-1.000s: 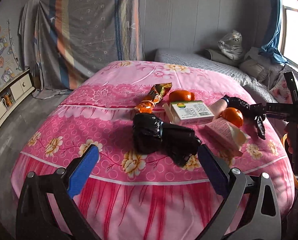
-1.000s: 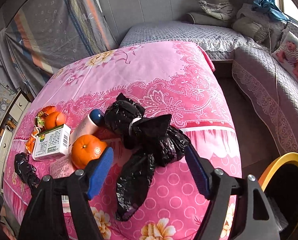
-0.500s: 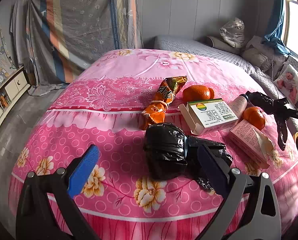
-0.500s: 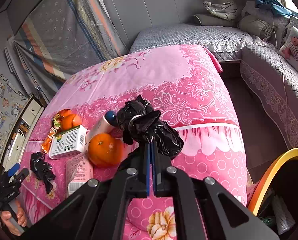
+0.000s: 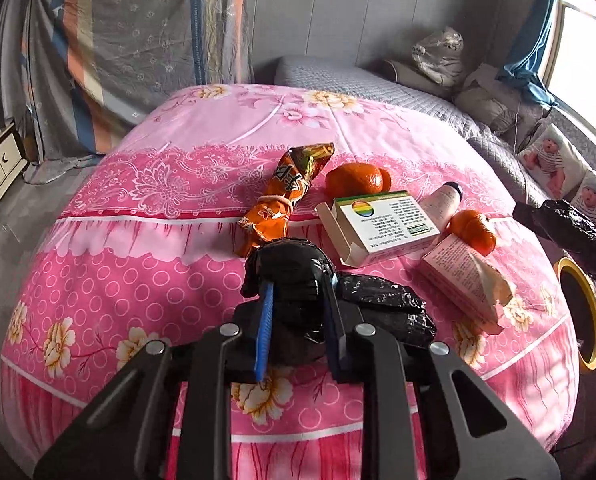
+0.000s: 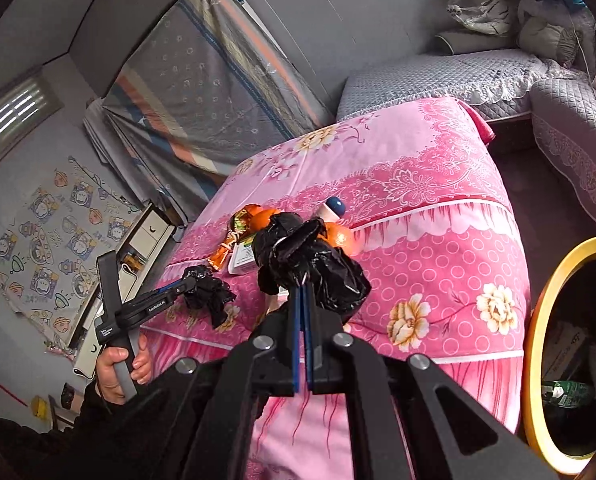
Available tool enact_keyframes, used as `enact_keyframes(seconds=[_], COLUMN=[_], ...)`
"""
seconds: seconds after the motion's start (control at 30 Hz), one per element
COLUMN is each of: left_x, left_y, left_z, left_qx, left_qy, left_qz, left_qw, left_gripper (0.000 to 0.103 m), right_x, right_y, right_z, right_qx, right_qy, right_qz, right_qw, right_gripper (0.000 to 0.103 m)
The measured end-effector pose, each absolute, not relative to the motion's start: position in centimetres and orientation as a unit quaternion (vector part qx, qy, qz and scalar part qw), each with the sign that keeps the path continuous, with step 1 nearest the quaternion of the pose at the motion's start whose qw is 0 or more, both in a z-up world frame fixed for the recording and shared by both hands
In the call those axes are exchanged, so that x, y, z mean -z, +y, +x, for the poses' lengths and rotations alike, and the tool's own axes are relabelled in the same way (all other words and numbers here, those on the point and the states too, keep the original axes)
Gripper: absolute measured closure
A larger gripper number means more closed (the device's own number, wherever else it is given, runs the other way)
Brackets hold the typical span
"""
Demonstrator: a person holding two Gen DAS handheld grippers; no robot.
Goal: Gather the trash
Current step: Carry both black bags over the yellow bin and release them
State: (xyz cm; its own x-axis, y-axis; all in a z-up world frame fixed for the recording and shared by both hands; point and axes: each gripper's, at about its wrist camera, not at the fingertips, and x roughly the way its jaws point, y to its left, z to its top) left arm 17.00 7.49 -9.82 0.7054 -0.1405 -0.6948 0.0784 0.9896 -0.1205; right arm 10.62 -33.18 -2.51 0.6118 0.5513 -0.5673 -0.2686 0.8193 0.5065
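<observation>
On the near edge of the pink bed (image 5: 146, 264): one black bag (image 5: 294, 280), clamped by the left gripper (image 5: 298, 316).
Right gripper (image 6: 303, 300): pressed together on a second black bag (image 6: 310, 264), lifted off the bed.
Bin (image 6: 538, 328): yellow rim, right, beside the bed.
Handling: probably light, soft, slippery plastic; best to pinch a bunched fold or the knot.

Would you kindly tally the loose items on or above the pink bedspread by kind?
Black bags: 2
Oranges: 2
Boxes: 2
Snack wrapper: 1
Tube: 1
Total: 8
</observation>
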Motion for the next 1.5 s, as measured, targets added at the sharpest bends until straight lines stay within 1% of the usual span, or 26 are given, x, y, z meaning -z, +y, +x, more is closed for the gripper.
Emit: enact_keyframes(seconds=[0.2,0.33,0.53,0.73,1.1,1.5], left_x=[4.9,1.8,-1.0,-2.9,-4.4,-2.4], left_y=[7.6,6.8,3.9,-0.9,-11.7,-24.0], left_z=[11.6,9.8,9.2,9.6,11.2,11.2], left_qx=[0.067,0.079,0.11,0.156,0.243,0.323], left_qy=[0.298,0.261,0.23,0.209,0.199,0.209], left_qz=[-0.039,-0.034,-0.031,-0.012,0.04,0.093], left_qw=[0.951,0.962,0.967,0.965,0.948,0.918], left_gripper=[0.082,0.082,0.082,0.082,0.082,0.082], right_x=[0.4,-1.0,-3.3,-5.1,-4.8,-0.9], right_y=[-32.7,-33.0,-34.2,-37.2,-44.5,-51.7], right_z=[8.6,7.6,6.0,4.5,2.1,-0.4], right_qx=[-0.23,-0.226,-0.203,-0.17,-0.076,0.025], right_qy=[0.347,0.327,0.292,0.259,0.23,0.229], right_qz=[0.178,0.176,0.169,0.175,0.201,0.238], right_qw=[0.892,0.901,0.919,0.935,0.949,0.943], right_gripper=[0.102,0.102,0.102,0.102,0.102,0.101])
